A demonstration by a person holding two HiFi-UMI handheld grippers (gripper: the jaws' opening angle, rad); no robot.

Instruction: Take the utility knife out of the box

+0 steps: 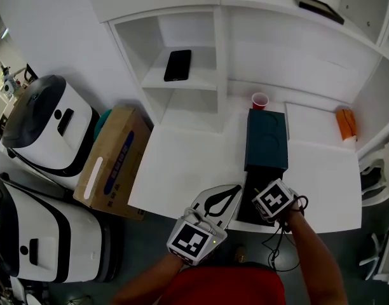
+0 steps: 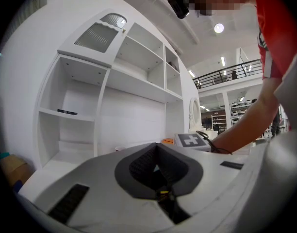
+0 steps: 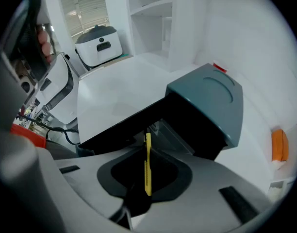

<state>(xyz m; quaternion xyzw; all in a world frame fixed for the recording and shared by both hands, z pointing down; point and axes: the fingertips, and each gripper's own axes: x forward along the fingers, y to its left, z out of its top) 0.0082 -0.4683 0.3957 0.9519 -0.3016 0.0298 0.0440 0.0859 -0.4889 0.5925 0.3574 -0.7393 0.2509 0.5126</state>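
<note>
Right gripper view: right hand-held gripper [image 3: 148,154] pinches one thin yellow utility knife [image 3: 147,174]; one dark teal rectangular box [image 3: 206,101] at one o'clock; left hand-held gripper [image 2: 157,147] pressed together.

The left hand-held gripper [image 1: 236,188] lay level and pointed away from the person, its jaws together with nothing between them. The right hand-held gripper [image 3: 146,141] pointed steeply down, jaws closed on the thin yellow knife [image 3: 148,171]. Both bare forearms reached forward from the body, the left forearm [image 1: 143,283] lower than the right forearm [image 1: 312,253].
</note>
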